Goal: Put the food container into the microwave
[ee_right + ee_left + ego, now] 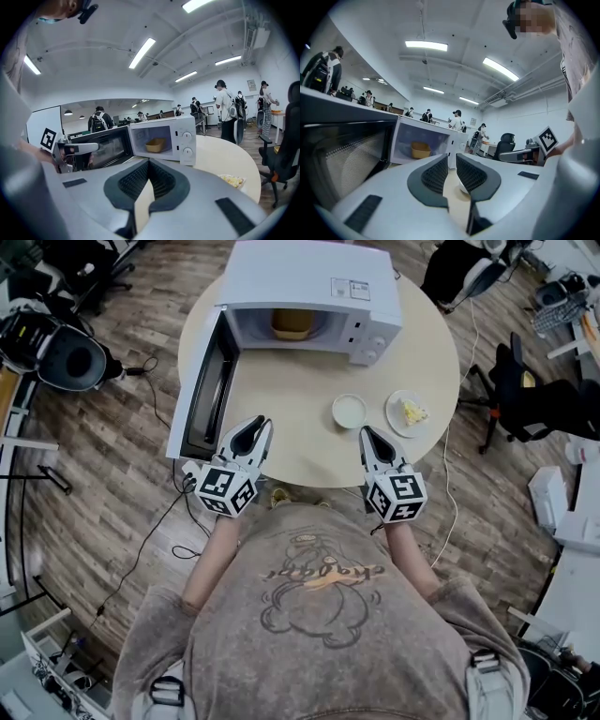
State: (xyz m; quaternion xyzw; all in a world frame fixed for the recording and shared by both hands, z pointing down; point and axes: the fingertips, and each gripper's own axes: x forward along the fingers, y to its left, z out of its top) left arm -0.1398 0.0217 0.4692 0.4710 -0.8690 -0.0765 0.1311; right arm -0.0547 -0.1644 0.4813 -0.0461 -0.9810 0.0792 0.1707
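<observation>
White microwave (pixel 309 282) with black door (pixel 211 390), tan container (pixel 292 324) inside, pale beige table (pixel 300 399). White bowl (pixel 337 405), white plate (pixel 392 418) with yellow food (pixel 413 412). Brown wood-plank floor (pixel 103 456); black-and-white square-patterned cubes on left gripper (pixel 258 425) and right gripper (pixel 367 433).

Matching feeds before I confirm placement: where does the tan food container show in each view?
Head view: food container top centre, inside the microwave.
Left gripper view: food container left of centre, above the jaws.
Right gripper view: food container at centre, above the jaws.
Shared landmark: open microwave door, left of it in every view.
</observation>
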